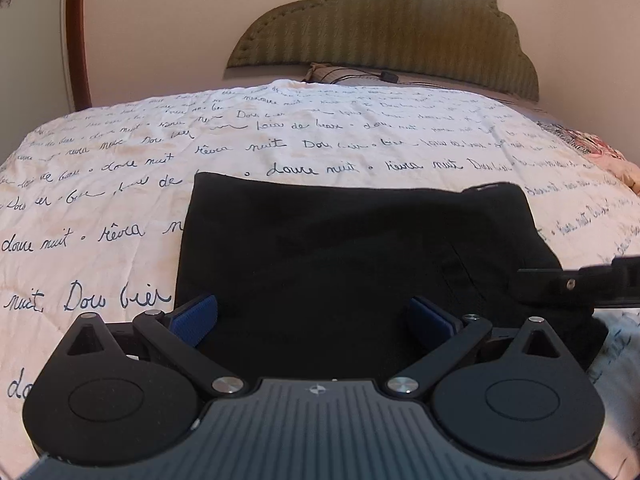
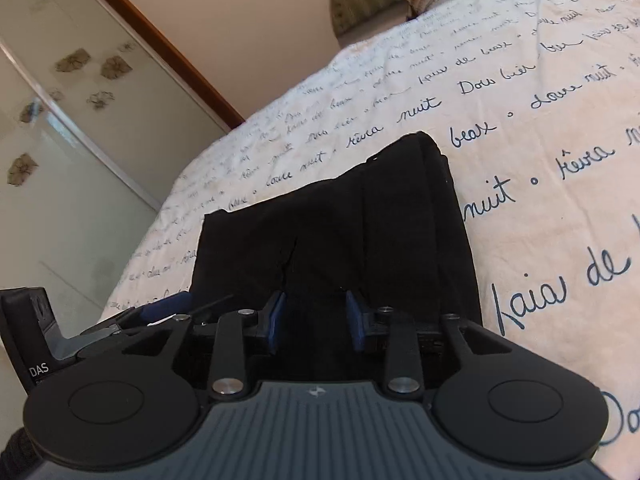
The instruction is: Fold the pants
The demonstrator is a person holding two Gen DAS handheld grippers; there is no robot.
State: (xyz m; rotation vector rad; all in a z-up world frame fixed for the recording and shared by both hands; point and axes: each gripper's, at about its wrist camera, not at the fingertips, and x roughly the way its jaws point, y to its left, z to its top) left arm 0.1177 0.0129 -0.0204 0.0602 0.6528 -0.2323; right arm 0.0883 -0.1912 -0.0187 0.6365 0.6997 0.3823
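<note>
I read blue handwritten script across the white bedspread (image 1: 320, 140): "douce nuit", "nuit", "rêves", "de"; the rest too loose to make out; white letters "DAS" on the left gripper's black body (image 2: 38, 368).

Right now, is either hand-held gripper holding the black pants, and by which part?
Nothing is held. The left hand-held gripper and right hand-held gripper are open over the folded black pants.

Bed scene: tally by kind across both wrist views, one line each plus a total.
Pants (black, folded, on the bedspread): 1
Bedspread (white with blue script): 1
Headboard (green, padded): 1
Pillow by the headboard: 1
Grippers: 2, left gripper and right gripper, both open
Total: 6
</note>
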